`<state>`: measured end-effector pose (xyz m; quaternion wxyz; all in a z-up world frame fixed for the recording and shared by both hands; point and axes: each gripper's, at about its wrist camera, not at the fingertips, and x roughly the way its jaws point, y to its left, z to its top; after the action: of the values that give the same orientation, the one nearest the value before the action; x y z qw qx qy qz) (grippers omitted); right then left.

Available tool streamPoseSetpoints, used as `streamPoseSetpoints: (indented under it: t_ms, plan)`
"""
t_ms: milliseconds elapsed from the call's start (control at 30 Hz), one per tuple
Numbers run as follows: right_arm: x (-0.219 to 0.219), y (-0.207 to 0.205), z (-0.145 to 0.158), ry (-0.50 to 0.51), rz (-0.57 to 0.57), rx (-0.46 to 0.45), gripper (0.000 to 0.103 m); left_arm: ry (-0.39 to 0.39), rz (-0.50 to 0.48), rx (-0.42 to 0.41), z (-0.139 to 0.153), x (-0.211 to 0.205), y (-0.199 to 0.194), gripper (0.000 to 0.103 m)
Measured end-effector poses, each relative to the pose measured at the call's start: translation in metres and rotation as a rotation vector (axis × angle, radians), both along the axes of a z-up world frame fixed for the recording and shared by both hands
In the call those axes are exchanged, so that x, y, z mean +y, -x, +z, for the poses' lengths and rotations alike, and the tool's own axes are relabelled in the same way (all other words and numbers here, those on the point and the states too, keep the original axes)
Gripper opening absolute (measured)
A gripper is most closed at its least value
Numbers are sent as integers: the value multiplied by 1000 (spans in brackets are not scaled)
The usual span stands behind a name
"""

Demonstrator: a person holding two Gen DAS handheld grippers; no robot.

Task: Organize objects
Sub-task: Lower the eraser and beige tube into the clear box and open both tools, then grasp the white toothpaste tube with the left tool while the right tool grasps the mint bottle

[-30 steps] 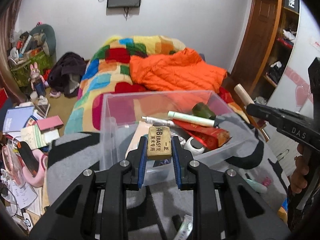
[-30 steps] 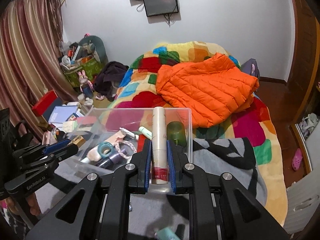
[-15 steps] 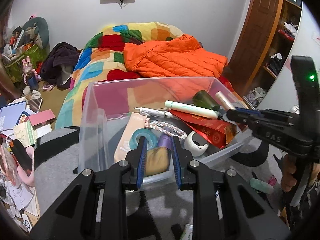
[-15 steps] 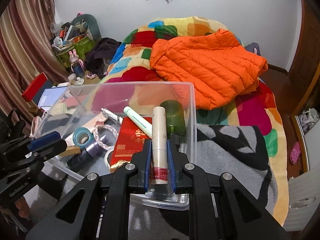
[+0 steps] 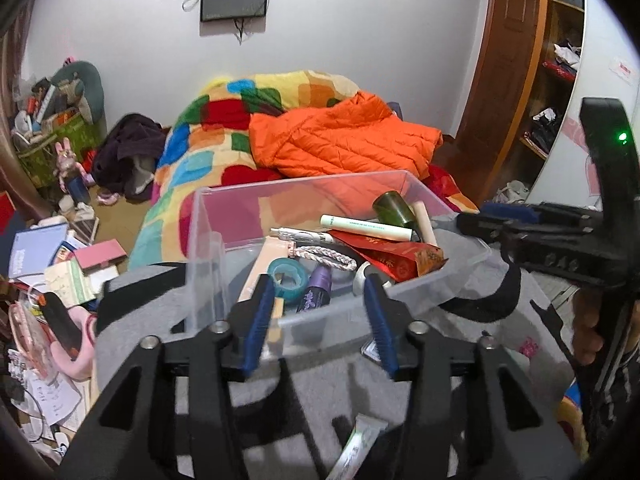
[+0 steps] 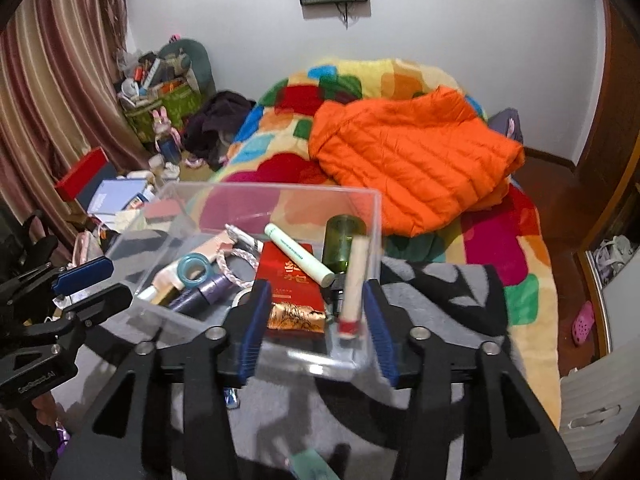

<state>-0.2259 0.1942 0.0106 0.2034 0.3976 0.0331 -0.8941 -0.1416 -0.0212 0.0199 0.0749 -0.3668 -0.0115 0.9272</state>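
**Kid:** Both grippers are over the clear box [image 5: 400, 184] now. What is the left gripper [image 5: 320, 312] doing?

**Helper:** Its jaws are opening. A second ago it pinched a tan eraser [image 5: 276, 320]. Now nothing sits between the blue pads. The eraser has dropped into the box, by the near wall, just next to the left pad.

**Kid:** And the right gripper [image 6: 316, 320]?

**Helper:** Same thing. Its jaws are opening too. A second ago it squeezed the cream tube [image 6: 354, 280] tight. Now the pads have let go. The tube looks blurry, so I think it is falling or sliding. It leans in the near right corner of the box, close to the right pad, with its red end down.

**Kid:** So two more things are put away?

**Helper:** I think so. That part of the tidy-up looks done.

**Kid:** What else is in the box?

**Helper:** A teal tape roll [image 6: 194, 268], a purple tube [image 6: 212, 286], a braided cord [image 6: 236, 262], a red packet [image 6: 286, 276], a pale green pen [image 6: 298, 254] lying over it, and a dark green bottle [image 6: 342, 240] at the back.

**Kid:** Is anything left out?

**Helper:** Yes. A small silver tube [image 5: 358, 444] lies on the grey blanket [image 5: 440, 420], below the left gripper. That could go in next.
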Motion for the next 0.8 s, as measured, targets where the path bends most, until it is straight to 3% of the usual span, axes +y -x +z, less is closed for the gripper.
streamPoseSetpoints:
  t_ms: [267,667,800]
  plan:
    - [35,-37,6,6,-31,22,49,33,-6,-14,-7,0,-39,62]
    - [47,-77,-65,-19,14,-166,49,15,-18,-181,-71,6,-73,62]
    - [46,-82,-79,-24,17,-194,46,36,-13,-183,-81,9,-77,62]
